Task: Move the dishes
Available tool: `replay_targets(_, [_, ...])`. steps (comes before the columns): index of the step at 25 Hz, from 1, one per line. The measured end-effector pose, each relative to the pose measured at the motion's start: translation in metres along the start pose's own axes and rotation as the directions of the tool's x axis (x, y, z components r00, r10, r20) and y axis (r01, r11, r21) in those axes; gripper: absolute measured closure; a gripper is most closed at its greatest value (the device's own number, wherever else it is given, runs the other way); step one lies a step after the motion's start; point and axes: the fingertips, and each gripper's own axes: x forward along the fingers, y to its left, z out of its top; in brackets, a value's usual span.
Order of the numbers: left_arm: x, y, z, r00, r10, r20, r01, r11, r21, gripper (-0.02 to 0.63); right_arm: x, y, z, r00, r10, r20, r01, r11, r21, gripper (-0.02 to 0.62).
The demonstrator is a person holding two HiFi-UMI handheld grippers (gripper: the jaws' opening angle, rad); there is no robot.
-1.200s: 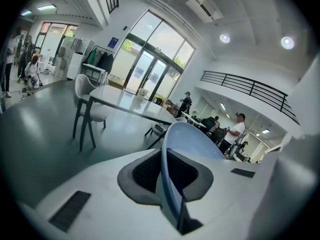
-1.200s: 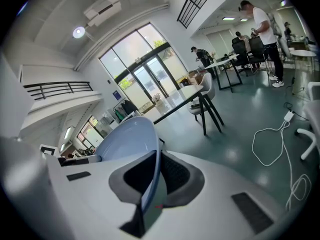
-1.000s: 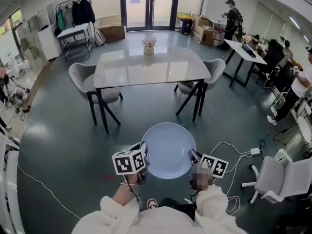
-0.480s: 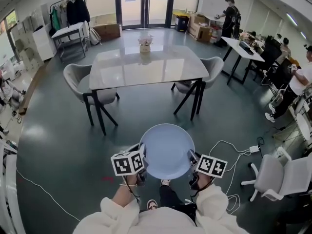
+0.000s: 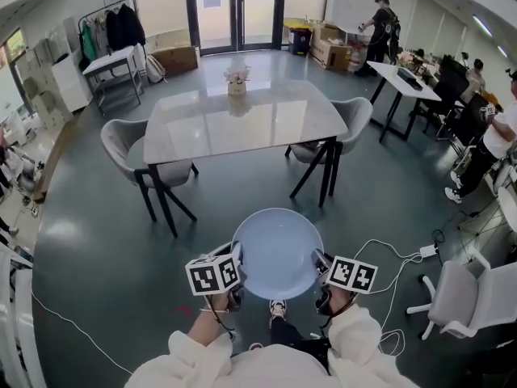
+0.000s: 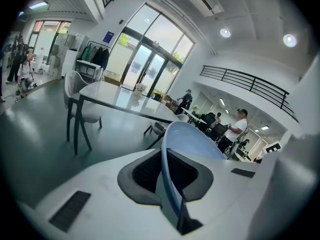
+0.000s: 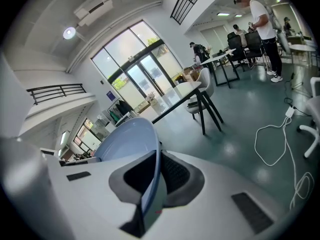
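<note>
A pale blue round plate [image 5: 278, 251] is carried level above the floor, in front of the person's body. My left gripper [image 5: 235, 270] is shut on the plate's left rim, and my right gripper [image 5: 320, 267] is shut on its right rim. In the left gripper view the plate [image 6: 192, 139] runs edge-on between the dark pads [image 6: 145, 171]. The right gripper view shows the plate [image 7: 127, 139] clamped the same way between its pads [image 7: 175, 176]. A glossy grey table [image 5: 242, 115] stands ahead, with a small flower pot [image 5: 236, 82] at its far end.
Grey chairs [image 5: 129, 148] [image 5: 347, 120] flank the table. A white cable and power strip [image 5: 424, 250] lie on the floor at right, beside a white office chair [image 5: 464, 297]. People stand by desks [image 5: 408, 79] at the far right. A clothes rack [image 5: 109, 27] is at back left.
The whole view has shifted slightly as the person steps toward the table; a shoe now shows under the plate. Both grippers keep their hold on the plate.
</note>
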Motion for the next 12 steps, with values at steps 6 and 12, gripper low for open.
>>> replay_targets(6, [0.042, -0.001, 0.032, 1.000, 0.010, 0.004, -0.010, 1.000, -0.003, 0.580, 0.032, -0.010, 0.042, 1.000, 0.004, 0.000, -0.004, 1.000, 0.003, 0.517])
replay_targets(12, [0.085, -0.008, 0.063, 1.000, 0.016, 0.006, -0.016, 1.000, -0.012, 0.581, 0.063, -0.023, 0.087, 1.000, 0.007, -0.012, -0.007, 1.000, 0.001, 0.517])
